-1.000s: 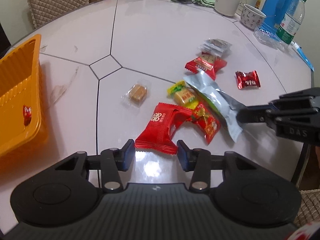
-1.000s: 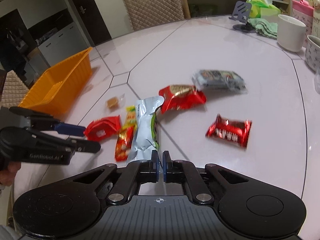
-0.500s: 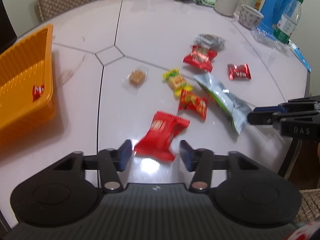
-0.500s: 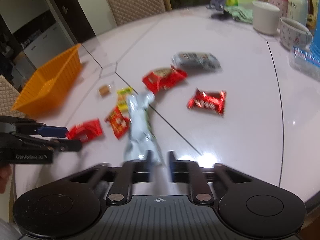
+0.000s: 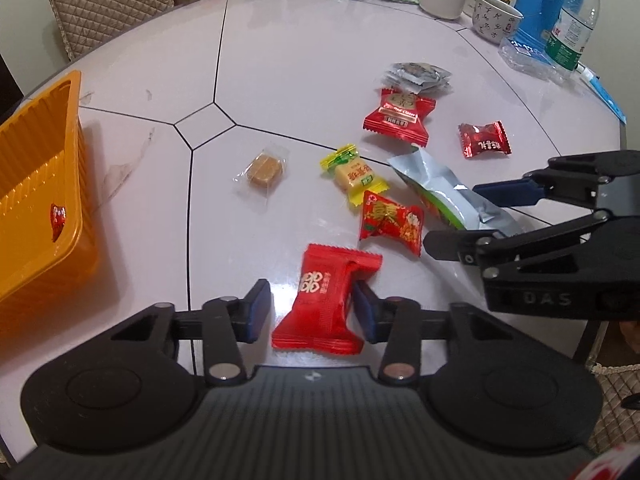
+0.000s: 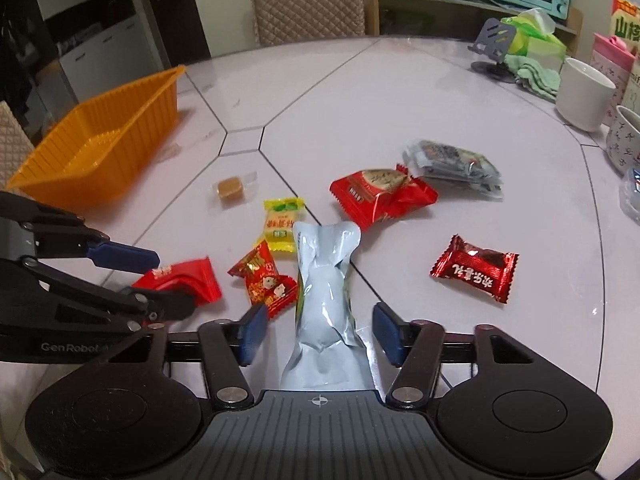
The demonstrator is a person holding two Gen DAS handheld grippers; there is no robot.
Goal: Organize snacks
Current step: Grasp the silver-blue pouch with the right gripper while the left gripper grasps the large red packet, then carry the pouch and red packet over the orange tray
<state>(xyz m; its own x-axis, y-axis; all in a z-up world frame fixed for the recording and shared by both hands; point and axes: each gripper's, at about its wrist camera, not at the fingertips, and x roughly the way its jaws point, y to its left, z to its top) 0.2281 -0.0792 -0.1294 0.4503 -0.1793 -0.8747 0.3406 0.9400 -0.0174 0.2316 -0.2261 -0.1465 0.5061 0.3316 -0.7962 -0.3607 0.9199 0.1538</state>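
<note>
Several snack packets lie on the white round table. My left gripper (image 5: 310, 312) is open around a red packet (image 5: 326, 300); its right pad touches the packet. My right gripper (image 6: 318, 334) is open, with the silver pouch (image 6: 326, 292) lying between its fingers; this gripper also shows in the left wrist view (image 5: 460, 216). An orange basket (image 6: 100, 148) stands at the left with one red candy (image 5: 57, 216) inside. Other snacks: a caramel (image 5: 264, 170), a yellow candy (image 5: 354, 174), a small red packet (image 5: 390, 220), a red pillow packet (image 5: 398, 116), a dark red candy (image 6: 474, 268), and grey packets (image 6: 454, 164).
At the back right stand a white mug (image 6: 584, 94), a patterned cup (image 5: 496, 18), a water bottle (image 5: 574, 30), a phone stand (image 6: 494, 50) and a green cloth (image 6: 534, 72). A quilted chair (image 6: 306, 2) stands behind the table. The table edge runs close on the right.
My right gripper let go of the silver pouch and opened wide around it. My left gripper moved in so the red packet lies between its fingers.
</note>
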